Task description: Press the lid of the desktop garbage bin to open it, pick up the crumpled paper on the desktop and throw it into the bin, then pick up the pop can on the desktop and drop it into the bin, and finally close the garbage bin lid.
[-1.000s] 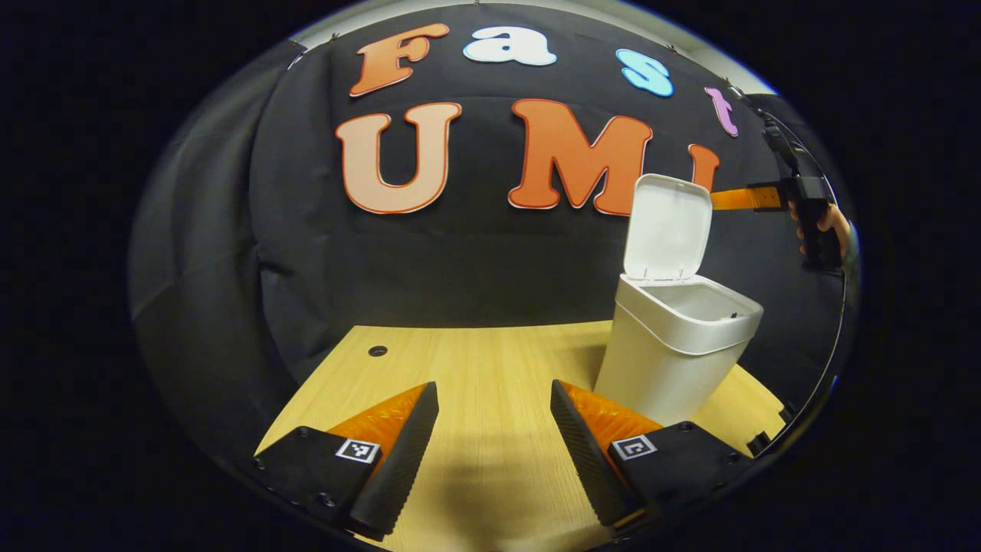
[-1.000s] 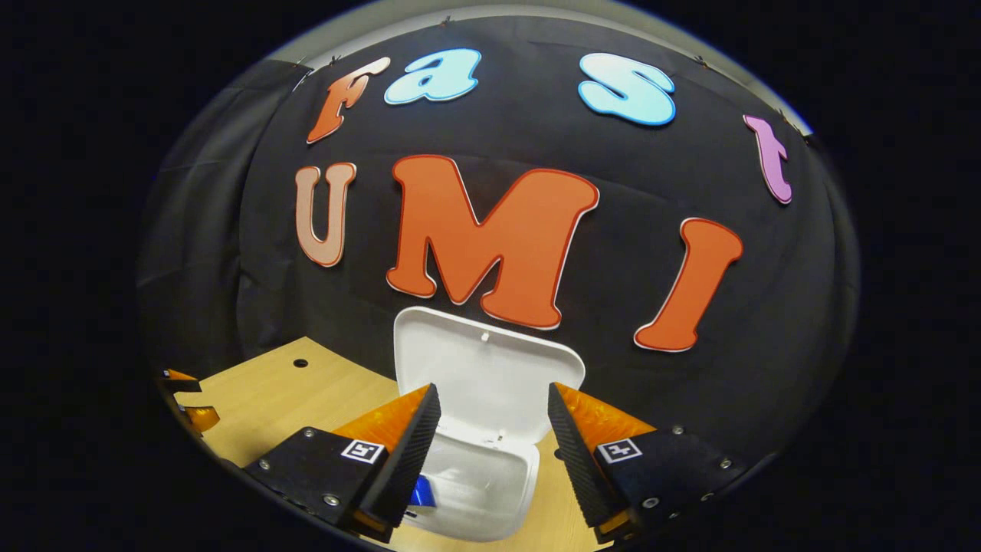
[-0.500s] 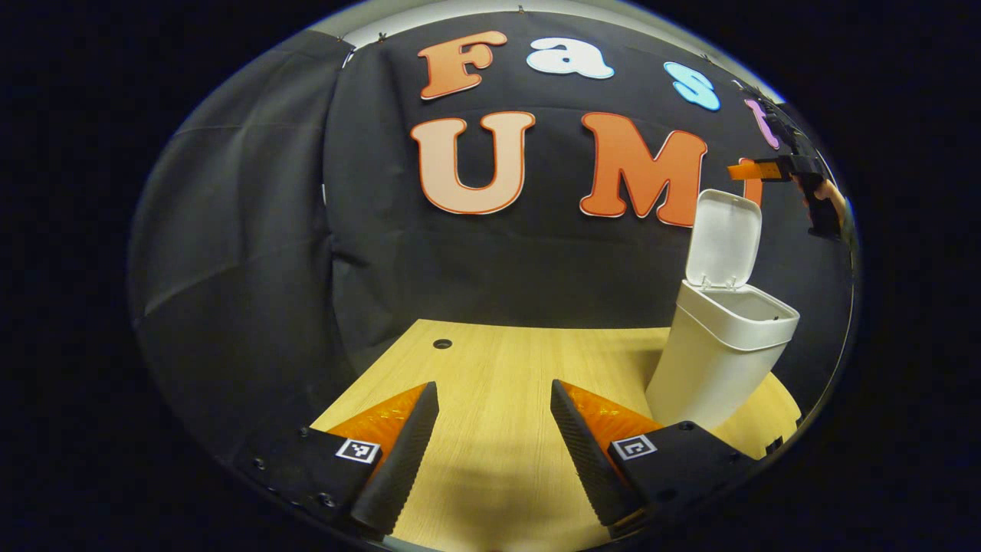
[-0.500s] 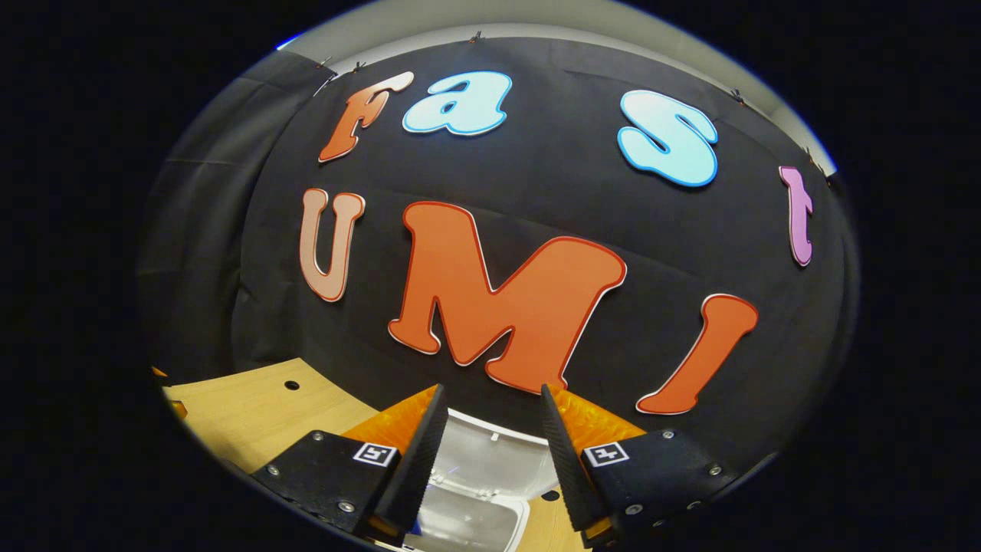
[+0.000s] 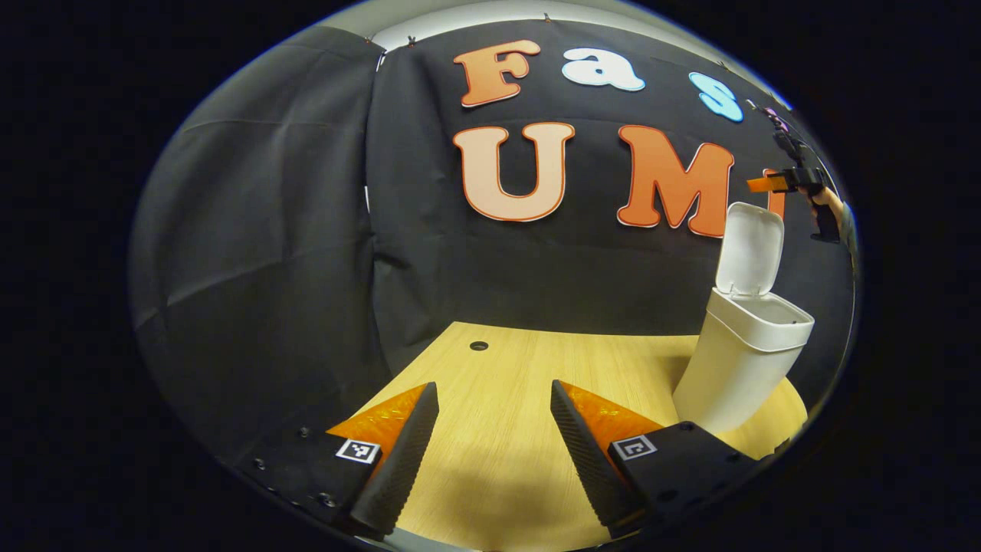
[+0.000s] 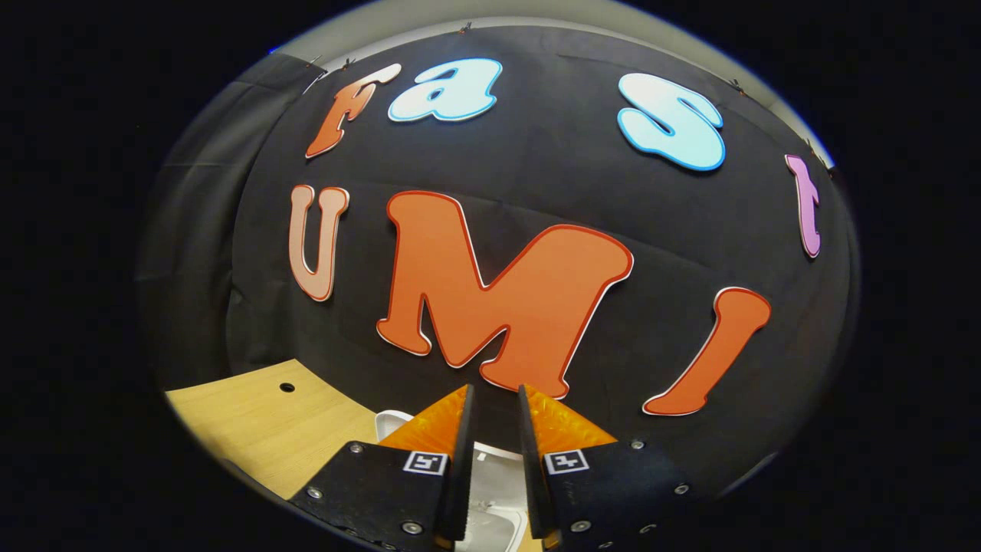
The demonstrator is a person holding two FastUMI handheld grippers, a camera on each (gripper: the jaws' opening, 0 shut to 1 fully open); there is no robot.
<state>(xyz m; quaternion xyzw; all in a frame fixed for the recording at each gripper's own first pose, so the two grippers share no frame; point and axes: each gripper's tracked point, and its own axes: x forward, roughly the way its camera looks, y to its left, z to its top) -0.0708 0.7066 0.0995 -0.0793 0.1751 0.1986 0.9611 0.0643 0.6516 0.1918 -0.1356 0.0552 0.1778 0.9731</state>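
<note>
Left gripper view: your left gripper (image 5: 494,445) hangs low over the desk (image 5: 536,383) with its jaws released wide and nothing between them. The garbage bin (image 5: 739,364) stands at the right end of the desk, its lid (image 5: 749,249) swung up on the rear hinge, so the opening step reads as done. Above and behind the lid, the right gripper (image 5: 766,184) reaches in level from the right, with the hand (image 5: 831,203) that holds it at the edge of the scene.

Right gripper view: the right gripper (image 6: 494,452) sits just above the upper edge of the lid (image 6: 490,510), jaws drawn nearly together with a narrow gap and no object in that gap. Whether either jaw touches the lid cannot be told from here.

No crumpled paper or pop can lies on the stretch of desk you can see, which suggests both are already in the bin, though its inside is hidden at this angle. Judged so, you have one step left: push the lid forward and down until it latches.
</note>
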